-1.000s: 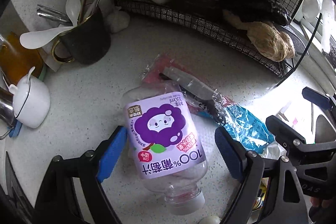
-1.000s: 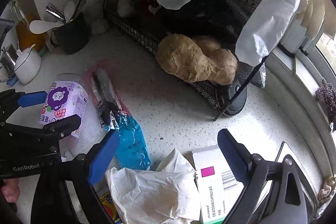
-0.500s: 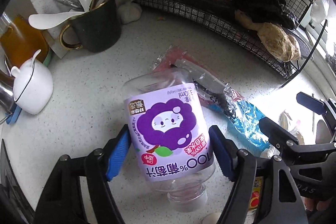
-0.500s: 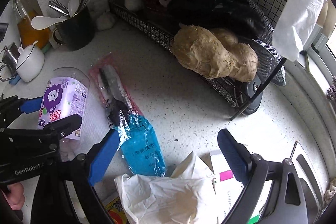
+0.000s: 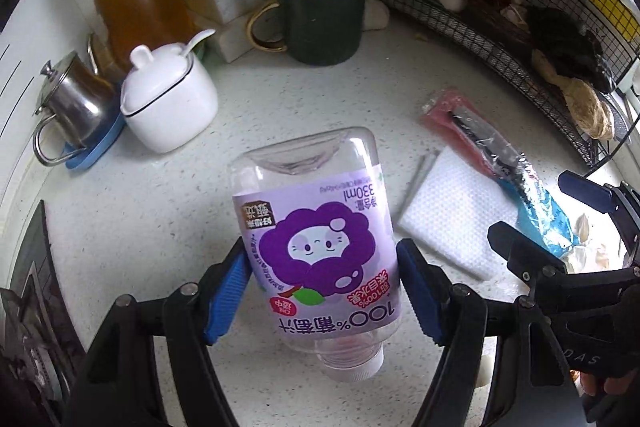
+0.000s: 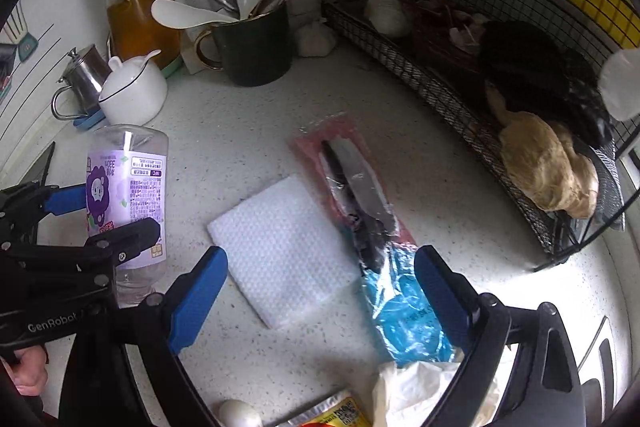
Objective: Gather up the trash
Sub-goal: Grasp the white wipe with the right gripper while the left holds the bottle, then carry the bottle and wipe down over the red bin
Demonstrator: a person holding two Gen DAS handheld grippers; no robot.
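With my left gripper (image 5: 324, 291) clamped on the empty juice bottle (image 5: 316, 247) and lifted off the counter (image 5: 168, 211), cap end toward me, slip risk is real: smooth plastic, pads only on the label, and squeezing harder could buckle it. My right gripper (image 6: 320, 299) is wide open, holding nothing, over the white napkin (image 6: 280, 247) and blue wrapper (image 6: 404, 311). Sugar pot (image 5: 168, 103) and mug (image 5: 324, 23) crowd the far-left side, wire rack (image 6: 460, 99) the right; the middle is free.
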